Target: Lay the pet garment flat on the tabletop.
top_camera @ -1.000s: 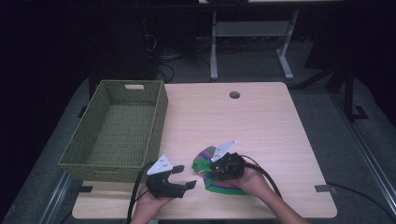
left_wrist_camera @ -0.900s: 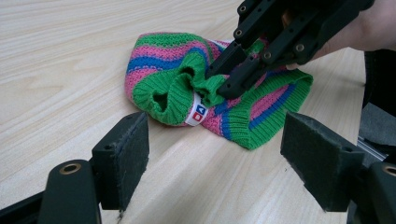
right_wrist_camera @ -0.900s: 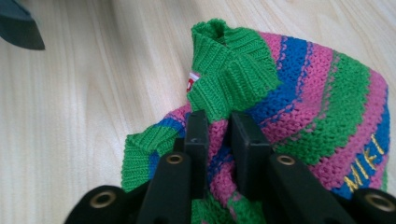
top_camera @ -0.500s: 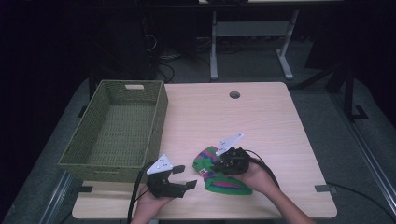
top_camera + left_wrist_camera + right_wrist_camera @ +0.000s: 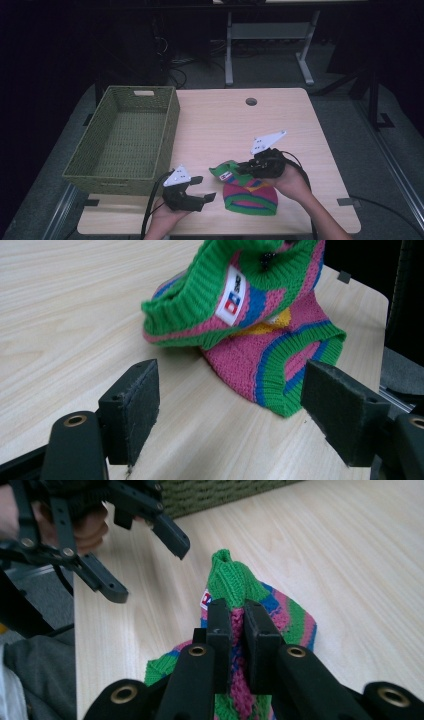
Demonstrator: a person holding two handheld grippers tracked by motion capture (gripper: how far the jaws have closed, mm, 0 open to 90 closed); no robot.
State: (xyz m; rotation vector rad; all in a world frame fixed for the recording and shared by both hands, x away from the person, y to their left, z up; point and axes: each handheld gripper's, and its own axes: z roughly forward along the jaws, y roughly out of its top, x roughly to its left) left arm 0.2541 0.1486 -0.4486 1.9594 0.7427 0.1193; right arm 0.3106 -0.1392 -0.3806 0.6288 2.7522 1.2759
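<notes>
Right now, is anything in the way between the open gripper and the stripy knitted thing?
No, nothing visible. The left gripper has its jaws open with bare table between it and the knitted garment, whose green edge the right gripper pinches.

Table: I work at a pale wooden table top (image 5: 220, 125) with a round cable hole (image 5: 251, 101) near its far edge.
Floor: grey carpet (image 5: 330, 95) lies around my table.
Furniture: a grey metal desk frame (image 5: 265, 35) stands behind it.
Cables: black cables (image 5: 185, 70) trail on the floor.
Light: my table is lit; the room behind is dark.
</notes>
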